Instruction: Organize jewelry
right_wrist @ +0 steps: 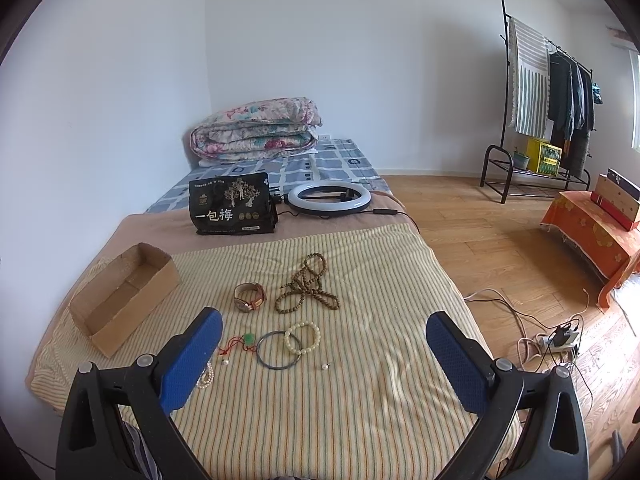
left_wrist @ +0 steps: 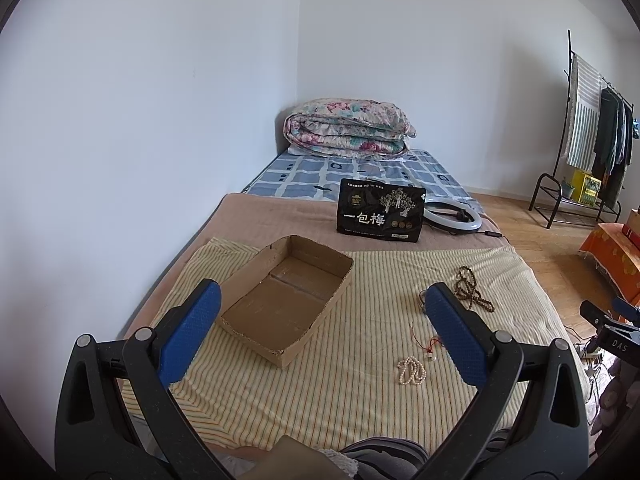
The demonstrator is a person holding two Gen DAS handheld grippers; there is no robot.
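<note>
An empty cardboard box (left_wrist: 286, 296) (right_wrist: 124, 296) sits on the striped cloth (right_wrist: 360, 360) at the left. Jewelry lies to its right: a brown bead necklace (right_wrist: 308, 286) (left_wrist: 472, 290), a watch with a tan strap (right_wrist: 250, 297), a dark bangle (right_wrist: 277, 349), a cream bead bracelet (right_wrist: 303, 335), a red-corded green pendant (right_wrist: 242, 342), a white pearl string (left_wrist: 411, 370) (right_wrist: 206, 378) and a loose pearl (right_wrist: 325, 367). My left gripper (left_wrist: 322, 304) hovers open over the box's near end. My right gripper (right_wrist: 324, 330) hangs open above the bangle and bracelet, touching nothing.
Behind the cloth stand a black snack bag (right_wrist: 233, 209) and a ring light (right_wrist: 329, 197), then a folded floral quilt (right_wrist: 256, 128). The wall runs along the left. On the wooden floor to the right are cables with a power strip (right_wrist: 560, 340), an orange-covered stand (right_wrist: 600, 236) and a clothes rack (right_wrist: 544, 92).
</note>
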